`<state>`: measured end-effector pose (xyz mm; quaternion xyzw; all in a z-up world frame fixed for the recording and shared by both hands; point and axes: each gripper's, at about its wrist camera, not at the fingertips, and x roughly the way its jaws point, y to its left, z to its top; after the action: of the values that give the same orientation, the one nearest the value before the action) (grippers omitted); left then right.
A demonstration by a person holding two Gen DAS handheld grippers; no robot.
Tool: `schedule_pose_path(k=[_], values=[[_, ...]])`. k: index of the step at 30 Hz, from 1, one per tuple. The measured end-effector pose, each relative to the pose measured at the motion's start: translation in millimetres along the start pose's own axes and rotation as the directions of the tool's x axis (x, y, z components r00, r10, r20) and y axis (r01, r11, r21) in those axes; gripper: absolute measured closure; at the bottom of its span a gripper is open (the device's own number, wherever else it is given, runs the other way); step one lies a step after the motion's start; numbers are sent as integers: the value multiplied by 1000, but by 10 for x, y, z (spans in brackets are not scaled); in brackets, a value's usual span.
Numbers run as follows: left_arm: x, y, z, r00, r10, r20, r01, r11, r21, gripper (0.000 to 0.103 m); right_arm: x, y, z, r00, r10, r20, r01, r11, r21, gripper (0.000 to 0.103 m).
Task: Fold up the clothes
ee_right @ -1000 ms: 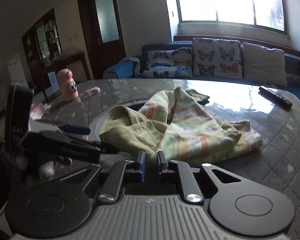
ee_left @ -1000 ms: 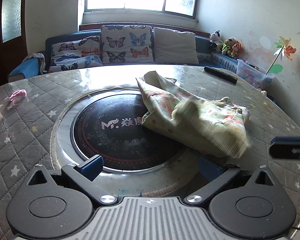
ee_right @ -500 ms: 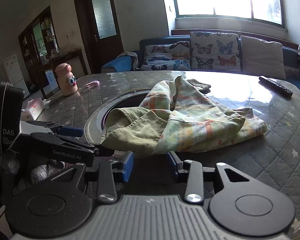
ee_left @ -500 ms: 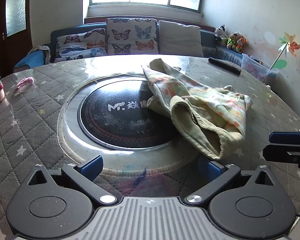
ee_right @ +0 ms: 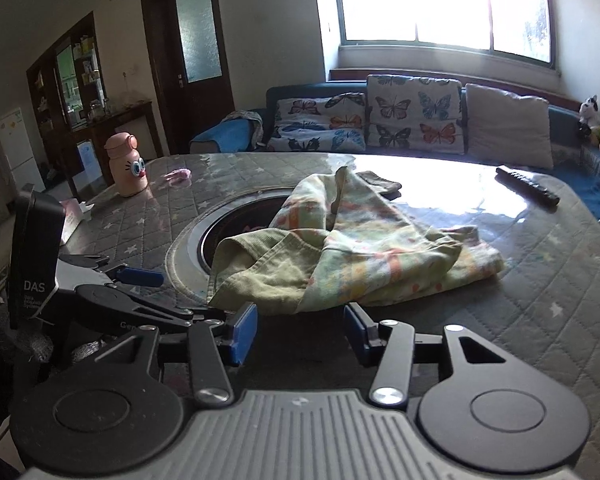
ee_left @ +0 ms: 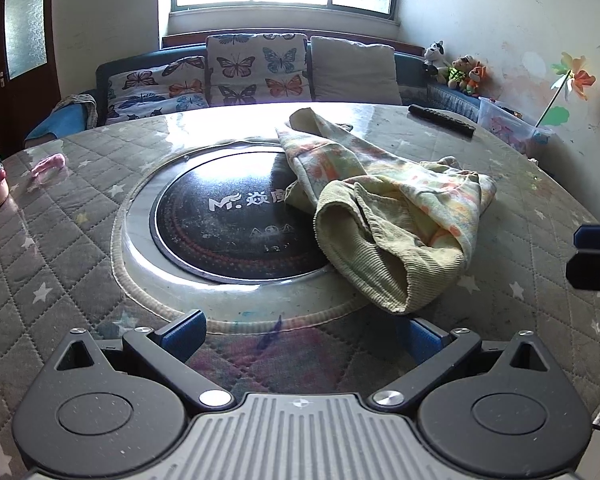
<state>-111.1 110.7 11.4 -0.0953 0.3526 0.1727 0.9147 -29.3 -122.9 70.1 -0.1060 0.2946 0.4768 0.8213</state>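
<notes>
A crumpled yellow-green garment (ee_left: 384, 204) with a pastel print and a ribbed hem lies on the round table, partly over the black cooktop disc (ee_left: 228, 216). It also shows in the right wrist view (ee_right: 352, 248). My left gripper (ee_left: 300, 334) is open and empty, just short of the garment's near hem. My right gripper (ee_right: 300, 330) is open and empty, right at the garment's near edge. The left gripper also shows in the right wrist view (ee_right: 136, 280), and one right finger shows at the left wrist view's right edge (ee_left: 596, 252).
The table (ee_left: 60, 248) has a grey quilted star cover. A black remote (ee_left: 442, 120) lies at the far right. A pink bottle (ee_right: 126, 164) and a small pink item (ee_left: 48, 164) sit far left. A sofa with butterfly cushions (ee_left: 252, 72) stands behind.
My right gripper has opened and let go of the garment's hem, which now lies on the table. Both grippers have drawn back a little from the garment.
</notes>
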Motion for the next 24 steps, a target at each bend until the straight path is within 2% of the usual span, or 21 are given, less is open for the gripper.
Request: schedule_pose_path(k=[12, 24], values=[[-4, -8, 38, 1000, 6, 1, -6, 1000, 12, 0, 91, 27, 25, 1000, 14, -10, -14, 1000, 0, 50], [-43, 78, 85, 1000, 22, 13, -23, 1000, 12, 0, 375, 31, 61, 998, 23, -51, -22, 1000, 19, 46]])
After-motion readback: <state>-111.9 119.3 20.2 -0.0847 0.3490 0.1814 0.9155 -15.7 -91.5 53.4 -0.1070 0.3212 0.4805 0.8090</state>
